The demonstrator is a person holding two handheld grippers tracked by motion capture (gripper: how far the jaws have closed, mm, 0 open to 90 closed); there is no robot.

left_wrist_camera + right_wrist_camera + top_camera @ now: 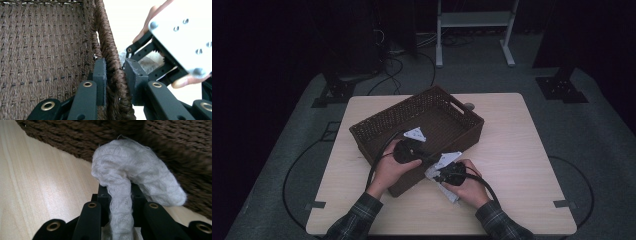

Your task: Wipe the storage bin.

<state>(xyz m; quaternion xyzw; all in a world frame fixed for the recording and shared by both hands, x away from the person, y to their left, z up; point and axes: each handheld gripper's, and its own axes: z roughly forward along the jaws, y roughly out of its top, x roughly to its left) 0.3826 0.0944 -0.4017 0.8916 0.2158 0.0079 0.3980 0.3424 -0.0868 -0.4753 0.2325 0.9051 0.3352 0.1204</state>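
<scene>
**Left tool pins basket, right tool brings cloth to it**

Left tool (115, 75): jaws straddle the basket (377, 131) wall near a corner, one pad inside, one outside. Both pads look pressed on the woven rim, so it's clenched on the basket. My read: it's an anchor, holding the basket steady on the counter (517, 165) while the other hand works. The basket sits angled at mid-counter, and what I can see of its inside looks bare.

Right tool (120, 195): clamped hard on a white knit cloth (135, 177). A pinched strip runs down between the jaws and the rest bunches up into a loose lump past the tips. The grip sits on a fold rather than an edge, which is why the cloth balloons instead of hanging flat.

The cloth is outside the basket, held right against the near wall's outer face, low by the counter. In the high view the right tool (452, 172) sits just right of the left hand, close to that corner.

Judgement: the cloth is headed into the basket but isn't over the rim yet. It needs lifting clear of the wall first, or the lump could snag on the weave.
</scene>
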